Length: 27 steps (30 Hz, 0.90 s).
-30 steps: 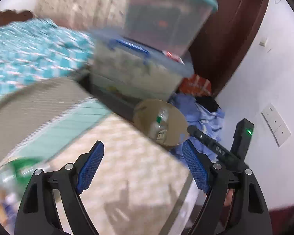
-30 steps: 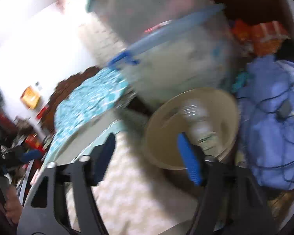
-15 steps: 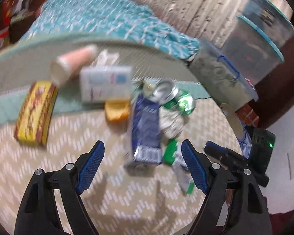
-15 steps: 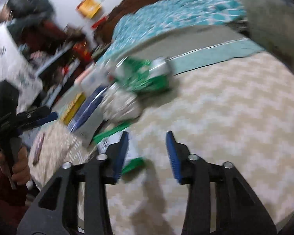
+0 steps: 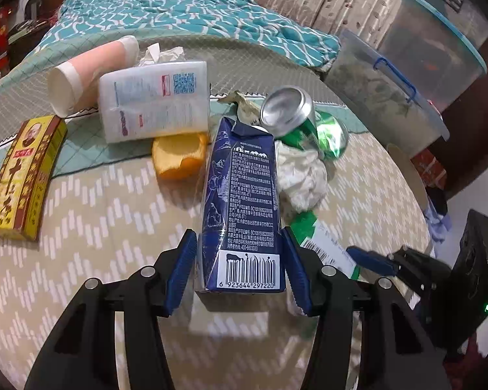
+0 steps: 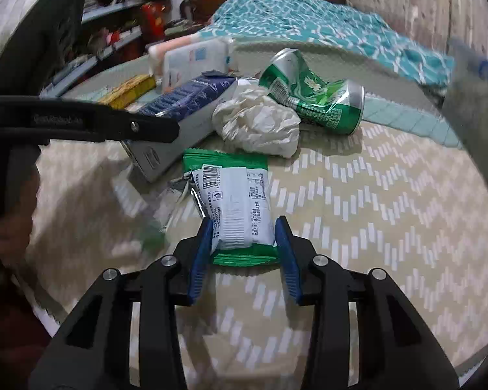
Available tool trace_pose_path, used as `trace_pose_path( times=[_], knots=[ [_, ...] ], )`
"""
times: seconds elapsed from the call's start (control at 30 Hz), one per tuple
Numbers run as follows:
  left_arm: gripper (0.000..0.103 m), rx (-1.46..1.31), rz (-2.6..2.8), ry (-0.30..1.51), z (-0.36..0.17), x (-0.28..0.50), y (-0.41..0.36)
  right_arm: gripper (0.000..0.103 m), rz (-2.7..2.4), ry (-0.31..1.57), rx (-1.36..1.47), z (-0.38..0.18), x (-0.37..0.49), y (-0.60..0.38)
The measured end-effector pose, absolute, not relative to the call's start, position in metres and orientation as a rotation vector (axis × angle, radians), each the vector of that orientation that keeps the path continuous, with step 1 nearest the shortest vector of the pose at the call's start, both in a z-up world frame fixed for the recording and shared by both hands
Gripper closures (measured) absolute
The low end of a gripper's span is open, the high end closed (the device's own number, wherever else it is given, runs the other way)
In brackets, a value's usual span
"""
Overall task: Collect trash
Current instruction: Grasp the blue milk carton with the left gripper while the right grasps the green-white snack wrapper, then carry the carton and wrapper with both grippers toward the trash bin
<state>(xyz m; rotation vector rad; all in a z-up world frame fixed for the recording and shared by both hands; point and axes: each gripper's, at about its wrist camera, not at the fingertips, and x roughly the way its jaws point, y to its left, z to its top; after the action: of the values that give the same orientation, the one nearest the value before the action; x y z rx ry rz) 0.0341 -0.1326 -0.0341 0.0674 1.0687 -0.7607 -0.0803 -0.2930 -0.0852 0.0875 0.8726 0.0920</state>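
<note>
Trash lies heaped on a bed with a beige zigzag cover [image 5: 91, 227]. Landmark: the blue carton [image 5: 240, 201], lying on its side mid-pile, barcode end toward the left wrist camera.

Left gripper [image 5: 240, 269]: jaws closing, carton's barcode end between them. The right pad looks to meet the carton's edge; a thin gap shows at the left pad, so no firm grip yet.

Right gripper [image 6: 244, 253]: jaws closing around a green-and-white wrapper [image 6: 234, 208], which lies flat on the cover just right of the carton. The left pad touches the wrapper; whether the right one presses cannot be told.

Around the carton, from the left wrist view:
- Crumpled tissue [image 5: 304, 178] touching its right side.
- Crushed green can [image 5: 296, 120] beyond the tissue, silver end up, leaning near the carton's far corner.
- Orange peel [image 5: 179, 156] just left of it.
- White wipes pack [image 5: 154, 100] behind the peel, with a pink tube [image 5: 88, 71] behind that.
- Yellow box [image 5: 22, 175] well to the left, flat on the cover.

A teal blanket [image 5: 185, 9] is bunched far behind the carton. Clear storage bins [image 5: 406, 74] stand off the bed, behind and to its right.

In the right wrist view the left gripper's black arm crosses over the carton [image 6: 192, 100].
</note>
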Motion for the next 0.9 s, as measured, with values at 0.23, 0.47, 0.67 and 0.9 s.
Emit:
trace_pose_path(
  times=[0.23,0.47,0.67,0.9],
  knots=[
    [0.053,0.019,-0.800,1.082,-0.031,-0.002,-0.075,0.067,0.068,0.801,0.218,-0.073,-0.107,-0.311],
    [0.032,0.042,-0.710,1.052,-0.030,-0.013,-0.061,0.067,0.068,0.799,0.273,-0.078,-0.105,-0.307],
    [0.053,0.098,-0.688,1.054,-0.037,-0.003,-0.081,0.067,0.049,0.757,0.295,-0.070,-0.111,-0.312],
    [0.054,0.045,-0.786,1.049,-0.027,-0.014,-0.080,0.067,0.018,0.748,0.369,-0.076,-0.120,-0.331]
  ],
)
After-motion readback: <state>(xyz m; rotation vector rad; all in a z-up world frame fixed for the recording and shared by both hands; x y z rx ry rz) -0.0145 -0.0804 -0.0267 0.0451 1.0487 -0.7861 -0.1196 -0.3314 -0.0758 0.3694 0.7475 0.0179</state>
